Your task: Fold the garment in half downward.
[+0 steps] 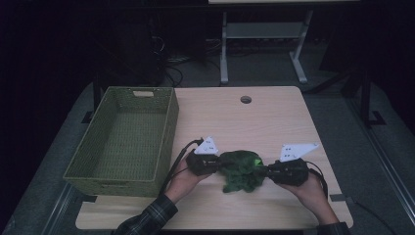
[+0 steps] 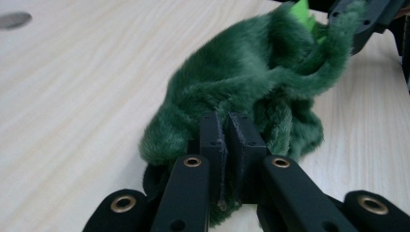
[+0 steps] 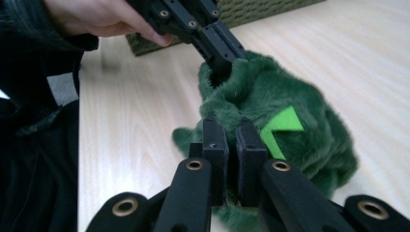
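Note:
A dark green furry cloth (image 1: pixel 241 170) with a bright green patch (image 3: pixel 283 123) lies bunched on the light wooden table (image 1: pixel 254 122), near its front edge. My left gripper (image 1: pixel 219 164) is shut on the cloth's left end; in the left gripper view the jaws (image 2: pixel 227 133) pinch a fold of fur (image 2: pixel 241 82). My right gripper (image 1: pixel 264 171) is shut on the right end, its jaws (image 3: pixel 232 137) closed on fur (image 3: pixel 270 87) just beside the patch. Each gripper view shows the other gripper (image 2: pixel 360 19) (image 3: pixel 220 53) clamped on the far end. A hand holds each gripper.
An empty green woven basket (image 1: pixel 169 132) stands on the left part of the table, close to my left hand; its wall (image 3: pixel 261 9) shows in the right gripper view. A cable hole (image 1: pixel 245 99) sits near the table's far edge. A metal frame (image 1: pixel 264 34) stands on the floor beyond.

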Available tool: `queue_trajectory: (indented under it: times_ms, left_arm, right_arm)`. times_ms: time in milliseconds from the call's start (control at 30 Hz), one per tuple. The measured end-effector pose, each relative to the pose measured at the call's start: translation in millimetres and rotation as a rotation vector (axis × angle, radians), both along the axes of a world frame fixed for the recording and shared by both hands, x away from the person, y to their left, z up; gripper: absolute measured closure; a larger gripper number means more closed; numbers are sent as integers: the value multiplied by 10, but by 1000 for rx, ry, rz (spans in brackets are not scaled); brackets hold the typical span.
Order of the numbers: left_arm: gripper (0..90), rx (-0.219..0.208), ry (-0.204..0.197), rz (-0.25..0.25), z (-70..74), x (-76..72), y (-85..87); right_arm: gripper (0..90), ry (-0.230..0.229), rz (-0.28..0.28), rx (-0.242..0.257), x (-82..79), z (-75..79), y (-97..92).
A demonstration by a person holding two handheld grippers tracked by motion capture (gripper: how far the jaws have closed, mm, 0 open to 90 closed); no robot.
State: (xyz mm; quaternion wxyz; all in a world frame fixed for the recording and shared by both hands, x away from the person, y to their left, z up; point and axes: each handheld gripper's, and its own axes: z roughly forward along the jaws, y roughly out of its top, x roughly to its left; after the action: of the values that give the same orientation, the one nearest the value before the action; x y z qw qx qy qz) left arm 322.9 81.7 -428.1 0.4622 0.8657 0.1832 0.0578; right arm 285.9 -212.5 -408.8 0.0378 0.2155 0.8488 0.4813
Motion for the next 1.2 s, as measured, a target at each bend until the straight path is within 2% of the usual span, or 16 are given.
queue_trajectory:
  times_ms: [67, 133, 233, 367, 467, 500, 600, 733, 800, 833, 933, 1067, 1200]
  left_arm:
    - [832, 8, 4, -6, -26, -34, 12]
    - [832, 25, -1, -12, -41, -66, 20]
    - [843, 47, -12, -15, -61, -88, 39]
    - [854, 33, -14, -29, -62, -93, 28]
    - [861, 47, -35, -48, -45, -112, -21]
    - [863, 49, -37, -49, -45, -117, -30]
    - [866, 61, -49, -56, -44, -116, -36]
    - [867, 63, -51, -60, -41, -109, -33]
    - [867, 65, -51, -59, -44, -104, -31]
    - [867, 64, -49, -58, -47, -103, -31]
    - [867, 65, -48, -56, -49, -100, -27]
    - [866, 66, -46, -57, -61, -94, -32]
    - [866, 71, -43, -62, -72, -89, -36]
  right_arm:
    - [854, 11, 12, -26, -93, -70, 35]
    - [854, 10, 17, -36, -111, -89, 44]
    - [850, 14, 21, -97, -155, -189, 57]
    - [834, 47, 9, -117, -149, -315, 5]
    - [720, 29, -2, -106, -167, -291, -16]
    - [673, 22, -2, -88, -174, -251, -30]
    - [624, -6, -23, -54, -196, -142, -93]
    - [607, -42, -67, -22, -216, -24, -214]
    - [609, -42, -102, -20, -165, 12, -270]
    - [617, -32, -137, -32, -101, 13, -300]
    - [621, 17, -183, -56, 89, -76, -340]
    - [598, 74, -146, -51, 244, -198, -214]
    - [562, 82, -107, -102, 223, -250, -9]
